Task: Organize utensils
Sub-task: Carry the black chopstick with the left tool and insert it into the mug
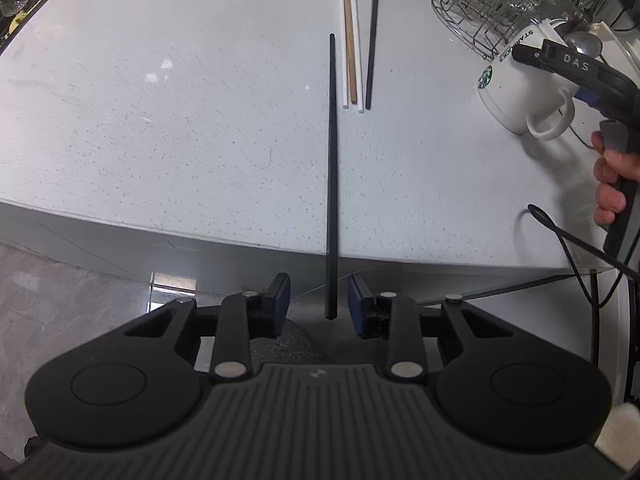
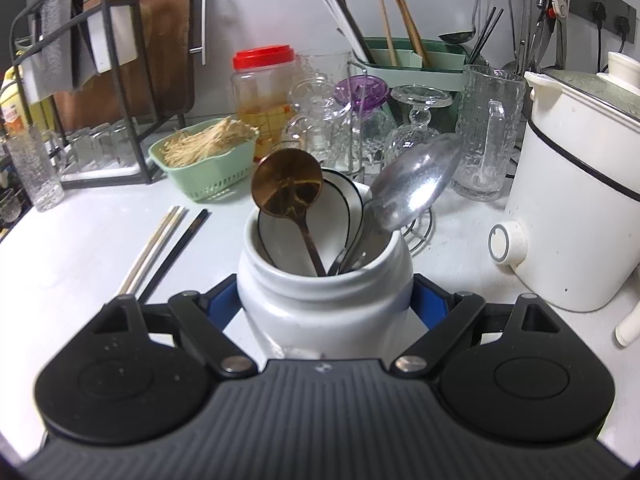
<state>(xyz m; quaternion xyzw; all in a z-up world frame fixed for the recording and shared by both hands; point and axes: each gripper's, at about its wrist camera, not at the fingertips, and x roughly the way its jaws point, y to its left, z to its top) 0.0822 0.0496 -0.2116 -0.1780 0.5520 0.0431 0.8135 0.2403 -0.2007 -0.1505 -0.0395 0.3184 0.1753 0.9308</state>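
At the near edge of the white counter, the left gripper hangs with its jaws part open and a long black chopstick between the blue pads; there is a gap on either side, so it grips nothing, and the stick's butt end juts past the counter's lip while the rest lies on the top. Just beyond it lie four more sticks side by side, two white chopsticks, a wooden one and a second black chopstick. Over to the right, the right gripper has its pads against both sides of a white Starbucks mug, which leans towards the left hand and carries a bronze spoon, a steel spoon and a white ceramic spoon. Further back a green utensil holder already stands full of chopsticks

I'd say the chopsticks are the step in hand. Next the left jaws want closing squarely on the overhanging end, then a lift without the tip dragging
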